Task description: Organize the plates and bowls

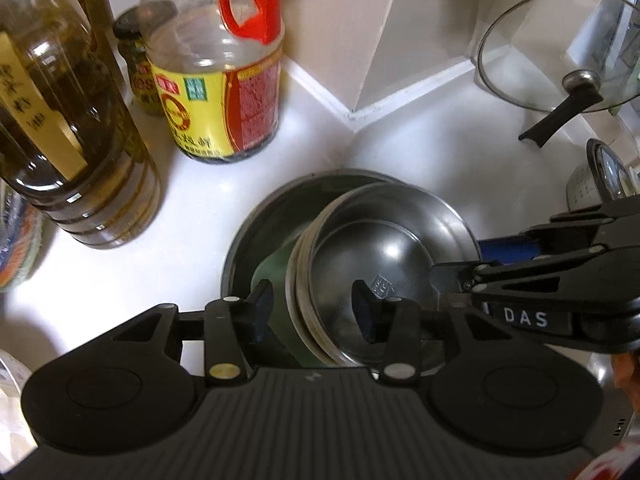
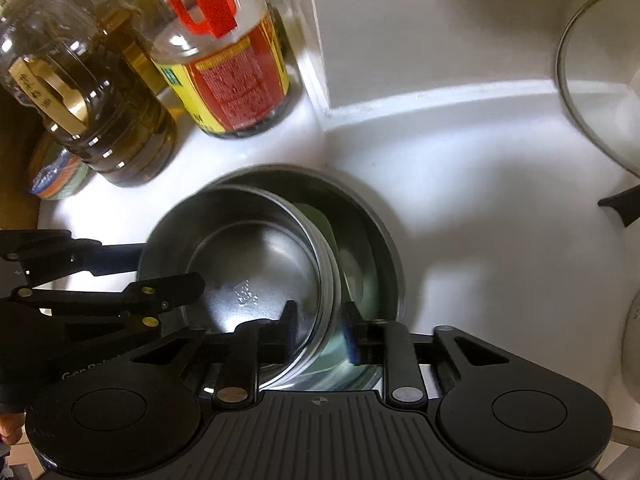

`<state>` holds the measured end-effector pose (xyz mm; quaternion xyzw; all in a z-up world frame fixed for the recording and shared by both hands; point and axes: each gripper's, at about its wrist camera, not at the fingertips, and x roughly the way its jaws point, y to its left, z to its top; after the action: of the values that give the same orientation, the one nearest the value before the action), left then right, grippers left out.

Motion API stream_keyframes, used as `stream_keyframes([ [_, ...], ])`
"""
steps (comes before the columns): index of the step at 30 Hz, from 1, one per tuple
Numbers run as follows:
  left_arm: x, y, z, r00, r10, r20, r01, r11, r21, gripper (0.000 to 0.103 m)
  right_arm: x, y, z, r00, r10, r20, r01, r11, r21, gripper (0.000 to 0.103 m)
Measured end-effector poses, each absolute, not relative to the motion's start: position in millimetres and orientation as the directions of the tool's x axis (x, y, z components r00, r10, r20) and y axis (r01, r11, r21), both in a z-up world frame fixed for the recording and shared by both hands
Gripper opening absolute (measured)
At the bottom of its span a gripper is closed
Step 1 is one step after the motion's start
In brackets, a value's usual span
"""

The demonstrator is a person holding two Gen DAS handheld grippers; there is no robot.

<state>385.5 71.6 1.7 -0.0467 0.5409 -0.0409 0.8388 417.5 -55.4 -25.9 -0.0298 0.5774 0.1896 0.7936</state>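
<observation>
Directly under both grippers sits the stack: small steel bowls (image 1: pixel 372 264) nested inside a wider basin (image 1: pixel 256 216), with a green plate (image 1: pixel 276 276) lying between them. Each tool straddles an opposite side of the bowls' rim. The left gripper (image 1: pixel 314 314) has one finger outside the rim and one inside the bowl; the pads stand clear of the metal, partly open, holding nothing. The right gripper (image 2: pixel 320 332) mirrors it on the far side of the bowls (image 2: pixel 256 264), one finger in the bowl and one out over the plate (image 2: pixel 352 276), also partly open with no visible pinch. Neither hand is nearer; they flank the rim evenly, pointing steeply down, so any lift or release depends on clearing the rim straight upward.

The bowls sit off-centre in the basin (image 2: pixel 372 216), leaning toward one wall, which may let them rock.

Beyond, the white counter (image 1: pixel 192 200) runs into a corner. An oil bottle (image 1: pixel 76 140) and a yellow-labelled jug (image 1: pixel 224 92) stand near the basin; a glass lid (image 1: pixel 560 48) rests against the wall, well apart.
</observation>
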Motion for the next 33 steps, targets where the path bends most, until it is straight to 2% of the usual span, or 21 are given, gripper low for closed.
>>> stream_keyframes([
  [2, 380, 72, 9, 0.437, -0.108, -0.893, 0.019, 0.994, -0.111, 0.044, 413, -57, -17, 0.291, 0.273, -0.917, -0.338, 0.926, 0.169, 0.052],
  [8, 343, 72, 42, 0.562, -0.064, -0.825, 0.026, 0.998, -0.06, 0.063, 384, -74, 6, 0.384, 0.356, -0.852, -0.336, 0.913, 0.23, 0.062],
  [17, 257, 65, 57, 0.689, 0.06, -0.722, -0.053, 0.998, 0.032, 0.079, 289, -110, 9, 0.561, 0.411, -0.719, -0.341, 0.906, 0.252, 0.064],
  [22, 207, 58, 50, 0.714, 0.079, -0.696, -0.068, 0.997, 0.044, 0.081, 232, -120, 1, 0.625, 0.406, -0.667, -0.306, 0.913, 0.269, 0.064],
  [33, 112, 56, 26, 0.692, 0.027, -0.722, -0.023, 1.0, 0.015, 0.081, 116, -118, -19, 0.681, 0.33, -0.654, -0.197, 0.942, 0.27, 0.064],
])
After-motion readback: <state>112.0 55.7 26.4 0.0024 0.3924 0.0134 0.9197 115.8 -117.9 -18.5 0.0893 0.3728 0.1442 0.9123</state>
